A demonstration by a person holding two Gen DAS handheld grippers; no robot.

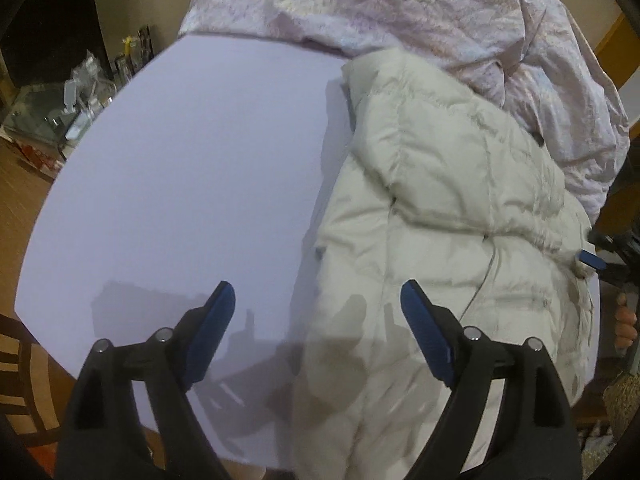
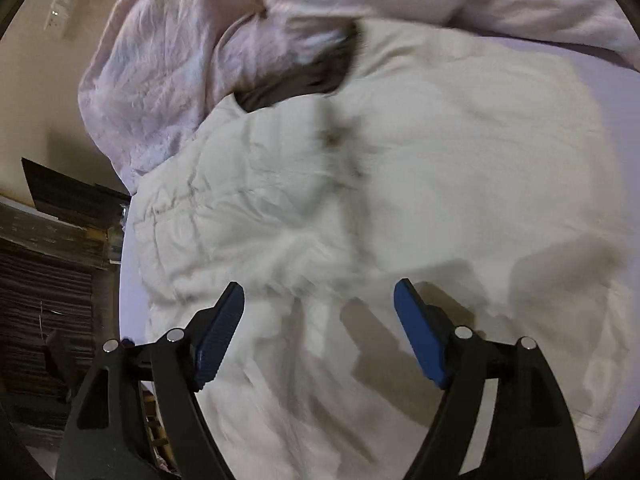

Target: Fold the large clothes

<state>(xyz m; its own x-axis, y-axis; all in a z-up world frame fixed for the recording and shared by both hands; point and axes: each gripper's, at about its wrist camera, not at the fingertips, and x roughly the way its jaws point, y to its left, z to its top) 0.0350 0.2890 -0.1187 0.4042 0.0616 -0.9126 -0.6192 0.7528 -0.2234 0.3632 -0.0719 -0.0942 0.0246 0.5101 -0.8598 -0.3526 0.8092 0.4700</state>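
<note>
A cream-white puffy quilted jacket (image 1: 452, 208) lies partly folded on the right side of a pale lilac table (image 1: 180, 168). My left gripper (image 1: 318, 296) is open and empty, above the jacket's near left edge. The right gripper (image 1: 592, 260) shows in the left wrist view at the jacket's right edge, one blue pad visible. In the right wrist view the jacket (image 2: 360, 184) fills most of the frame, blurred, with a dark collar opening (image 2: 296, 80) at the top. My right gripper (image 2: 320, 300) is open and empty just above the jacket.
A crumpled pink patterned bedsheet (image 1: 400, 4) is heaped behind the jacket; it also shows in the right wrist view (image 2: 168, 64). A cluttered glass side table (image 1: 60, 116) stands at the left. A wooden chair (image 1: 20, 380) is at the table's near left. Dark slatted furniture (image 2: 44, 300) is at the right view's left.
</note>
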